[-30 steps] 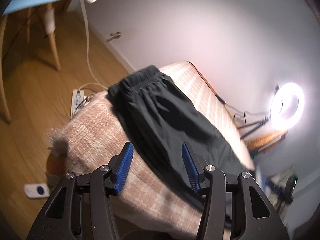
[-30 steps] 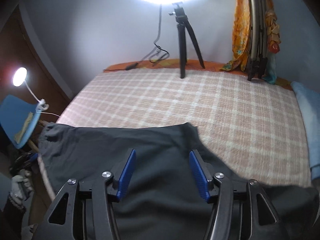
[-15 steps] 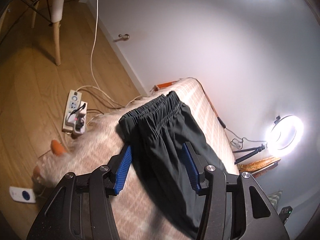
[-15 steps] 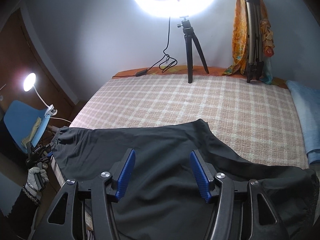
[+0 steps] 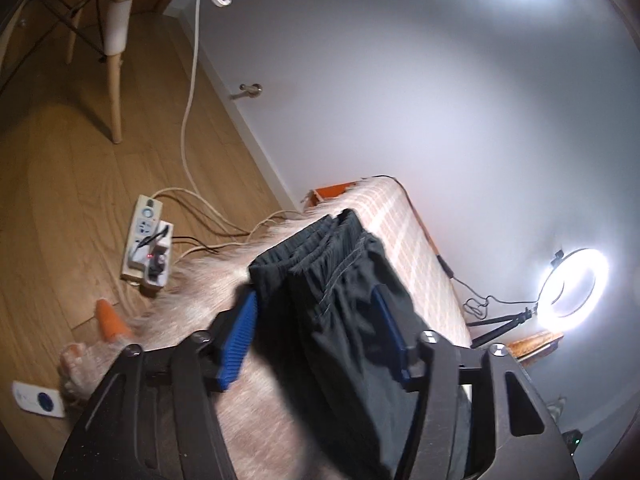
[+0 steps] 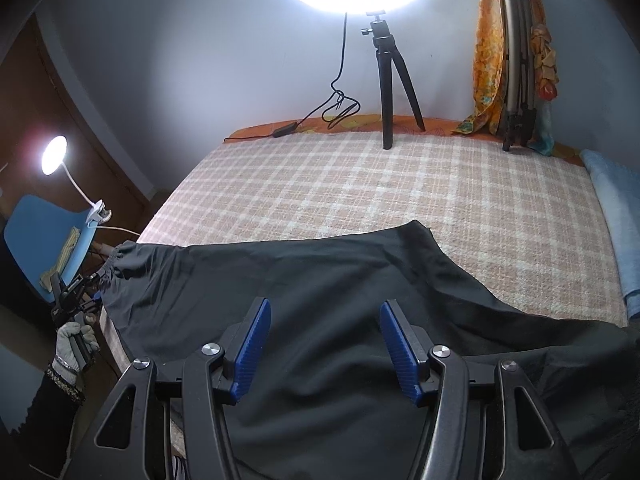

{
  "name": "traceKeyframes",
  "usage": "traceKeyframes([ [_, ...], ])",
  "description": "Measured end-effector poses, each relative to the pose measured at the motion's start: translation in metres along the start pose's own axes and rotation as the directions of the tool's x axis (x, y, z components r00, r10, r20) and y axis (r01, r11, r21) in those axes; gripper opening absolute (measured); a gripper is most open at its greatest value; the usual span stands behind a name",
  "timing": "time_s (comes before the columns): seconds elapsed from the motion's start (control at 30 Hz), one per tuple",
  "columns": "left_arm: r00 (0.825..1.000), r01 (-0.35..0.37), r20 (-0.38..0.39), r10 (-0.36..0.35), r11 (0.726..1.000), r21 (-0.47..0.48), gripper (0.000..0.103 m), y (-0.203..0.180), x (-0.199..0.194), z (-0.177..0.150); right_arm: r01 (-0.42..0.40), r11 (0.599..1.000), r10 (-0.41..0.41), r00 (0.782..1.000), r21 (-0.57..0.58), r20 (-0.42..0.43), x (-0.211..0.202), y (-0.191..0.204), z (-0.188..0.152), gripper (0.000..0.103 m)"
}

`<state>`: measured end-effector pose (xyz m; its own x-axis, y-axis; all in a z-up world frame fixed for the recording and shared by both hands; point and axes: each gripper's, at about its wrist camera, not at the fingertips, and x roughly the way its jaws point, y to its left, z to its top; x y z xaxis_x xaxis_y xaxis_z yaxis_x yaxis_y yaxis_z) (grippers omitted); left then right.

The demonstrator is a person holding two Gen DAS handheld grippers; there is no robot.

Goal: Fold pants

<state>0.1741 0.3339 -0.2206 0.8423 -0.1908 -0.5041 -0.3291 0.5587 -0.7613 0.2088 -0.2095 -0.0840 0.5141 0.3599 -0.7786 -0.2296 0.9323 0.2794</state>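
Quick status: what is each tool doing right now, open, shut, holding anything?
Left tool: jaws opening, waistband end of the black pants between them, not clamped.
Right tool: open over the pants, holding nothing.

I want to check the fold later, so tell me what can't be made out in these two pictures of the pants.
- Pant leg ends: the right wrist view cuts the pants off at its right and bottom edges.
- Near part of the pants: left wrist view, hidden behind the left claw, whose jaws are opening.
- Left claw's near pad: motion-blurred.
- Markings on the power strip: too small.
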Motion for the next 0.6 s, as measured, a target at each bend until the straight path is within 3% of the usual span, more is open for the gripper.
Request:
traceKeyframes([
  [0.2,0.998,0.062,-0.004,-0.062,0.997,-0.036,0.057,-0.001,0.002,-0.001,-0.023,1.000,0.024,1.000,0.017,-0.013,0.003,0.005,-0.001,0.060],
  [0.27,1.000,0.026,0.002,-0.026,1.000,0.009,0.053,-0.004,0.004,-0.003,-0.024,1.000,0.024,1.000,0.005,-0.019,0.004,0.009,-0.001,0.060],
  [0.47,1.000,0.010,0.007,-0.010,0.998,0.067,0.052,-0.012,0.012,-0.002,-0.037,0.999,0.038,0.999,0.013,-0.022,0.006,0.013,0.003,0.060],
  [0.53,0.999,-0.042,0.009,0.041,0.991,0.127,0.043,-0.016,0.017,0.000,-0.042,0.999,0.042,0.999,0.008,-0.024,0.006,0.017,0.004,0.060],
  [0.6,0.999,-0.034,0.019,0.033,0.997,0.068,0.034,-0.009,0.017,0.004,-0.038,0.999,0.037,0.999,-0.004,-0.031,0.008,0.022,0.004,0.060],
])
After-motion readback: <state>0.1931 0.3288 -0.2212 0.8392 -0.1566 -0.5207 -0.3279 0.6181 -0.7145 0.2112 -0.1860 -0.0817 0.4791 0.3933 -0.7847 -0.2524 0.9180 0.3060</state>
